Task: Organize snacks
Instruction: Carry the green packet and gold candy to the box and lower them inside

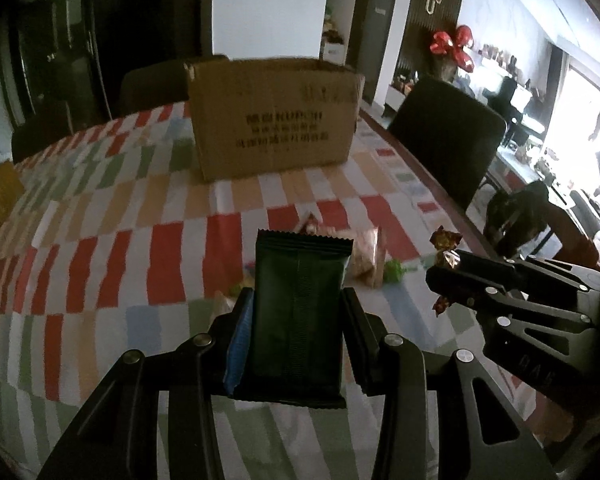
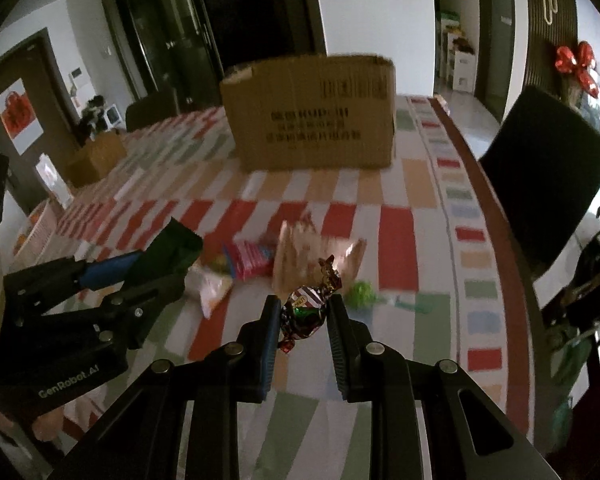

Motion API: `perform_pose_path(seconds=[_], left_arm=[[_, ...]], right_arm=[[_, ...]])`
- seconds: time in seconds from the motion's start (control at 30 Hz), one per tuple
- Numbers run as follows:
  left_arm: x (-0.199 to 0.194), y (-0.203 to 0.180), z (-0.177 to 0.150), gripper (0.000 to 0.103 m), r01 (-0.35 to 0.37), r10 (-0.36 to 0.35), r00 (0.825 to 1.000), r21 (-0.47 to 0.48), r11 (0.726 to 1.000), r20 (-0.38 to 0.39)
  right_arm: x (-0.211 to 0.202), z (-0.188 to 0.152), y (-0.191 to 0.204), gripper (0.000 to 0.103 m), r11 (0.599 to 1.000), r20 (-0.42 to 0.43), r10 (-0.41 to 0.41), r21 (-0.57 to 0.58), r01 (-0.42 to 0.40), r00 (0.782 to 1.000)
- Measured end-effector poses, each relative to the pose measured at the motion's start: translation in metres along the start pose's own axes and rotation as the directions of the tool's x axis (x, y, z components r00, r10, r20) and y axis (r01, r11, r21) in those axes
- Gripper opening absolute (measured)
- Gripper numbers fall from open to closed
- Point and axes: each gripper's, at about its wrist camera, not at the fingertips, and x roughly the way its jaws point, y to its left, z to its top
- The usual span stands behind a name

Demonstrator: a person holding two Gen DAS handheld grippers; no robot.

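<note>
My left gripper (image 1: 298, 300) is shut on a dark green snack packet (image 1: 300, 300), held upright above the table. It also shows in the right wrist view (image 2: 172, 248) at the left. My right gripper (image 2: 304, 308) is shut on a wrapped candy (image 2: 306, 312) with twisted ends; the candy shows in the left wrist view (image 1: 446, 250) at the right. A brown cardboard box (image 1: 274, 118) stands ahead on the checked tablecloth (image 1: 100, 248); it is also in the right wrist view (image 2: 312, 114). Loose snacks lie between: a clear bag (image 2: 308, 252), a pink packet (image 2: 252, 260), a green wrapped sweet (image 2: 360, 292).
A dark chair (image 1: 448, 136) stands at the table's right edge (image 2: 496, 216). Another chair (image 1: 156, 84) is behind the box. A small brown box (image 2: 96, 156) sits at the far left of the table.
</note>
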Motion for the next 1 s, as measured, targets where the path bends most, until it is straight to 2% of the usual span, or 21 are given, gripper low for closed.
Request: perform_pose_path(seconds=[0.5,1.0], left_arm=[[-0.020,0.008,0.064,0.042,-0.034,0.034,0.991,-0.007,0.999,0.126],[-0.011,0.027,0.127,0.042,-0.045,0.049,0.984,-0.026,0.999,0.174]], right_arm=[[-0.021,0.069,-0.004,0.025,1.000,0.154,-0.008,-0.011,0.010,0.988],[-0.015,0.139,-0.008,0.025,0.999,0.238,-0.012,-0.041,0.023,0.971]])
